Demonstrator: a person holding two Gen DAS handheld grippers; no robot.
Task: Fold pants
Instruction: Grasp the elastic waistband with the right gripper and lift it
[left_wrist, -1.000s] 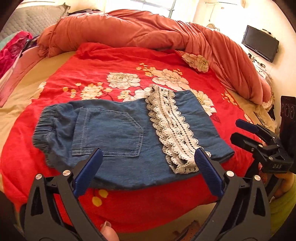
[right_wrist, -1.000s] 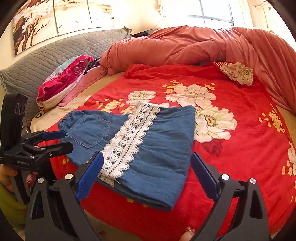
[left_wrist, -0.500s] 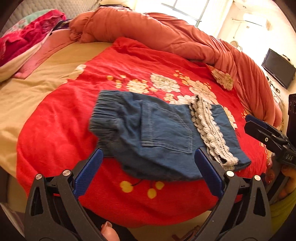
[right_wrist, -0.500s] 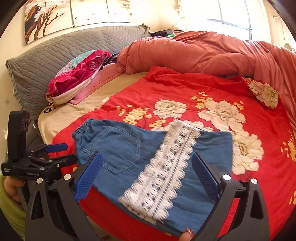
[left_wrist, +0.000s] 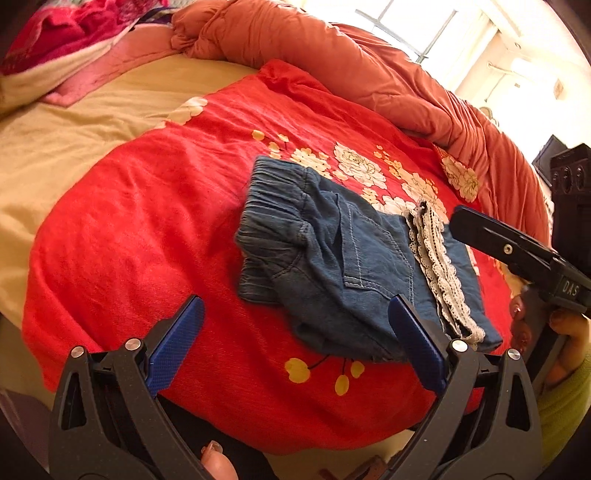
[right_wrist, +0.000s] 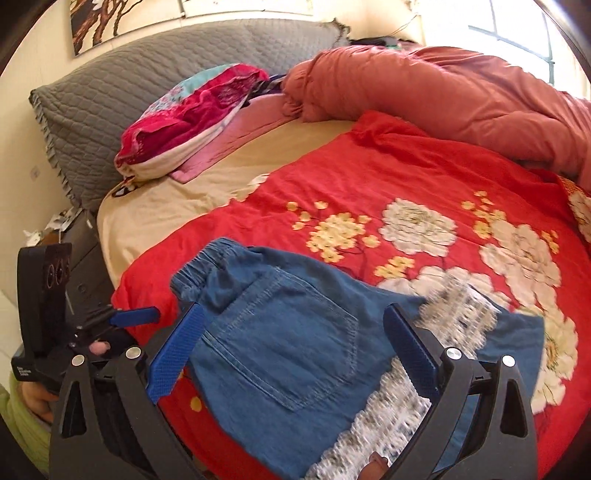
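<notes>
The folded blue denim pants (left_wrist: 332, 258) with a white lace strip (left_wrist: 436, 258) lie on the red floral blanket (left_wrist: 147, 229) near the bed's front edge. They also show in the right wrist view (right_wrist: 295, 332). My left gripper (left_wrist: 295, 332) is open and empty, held above the blanket just in front of the waistband end. My right gripper (right_wrist: 295, 347) is open and empty, low over the back pocket; it also shows at the right of the left wrist view (left_wrist: 517, 254). The left gripper shows at the left of the right wrist view (right_wrist: 122, 321).
An orange-red duvet (right_wrist: 443, 92) is bunched along the far side. A grey quilted pillow (right_wrist: 147, 92) and a pink patterned bundle (right_wrist: 192, 114) lie at the head. A beige sheet (left_wrist: 74, 129) is to the left. The bed edge is just below both grippers.
Both grippers have swung to the left along the pants toward the waistband end, and the right one has come closer to the denim. The pants have not moved. Both grippers stay open.
</notes>
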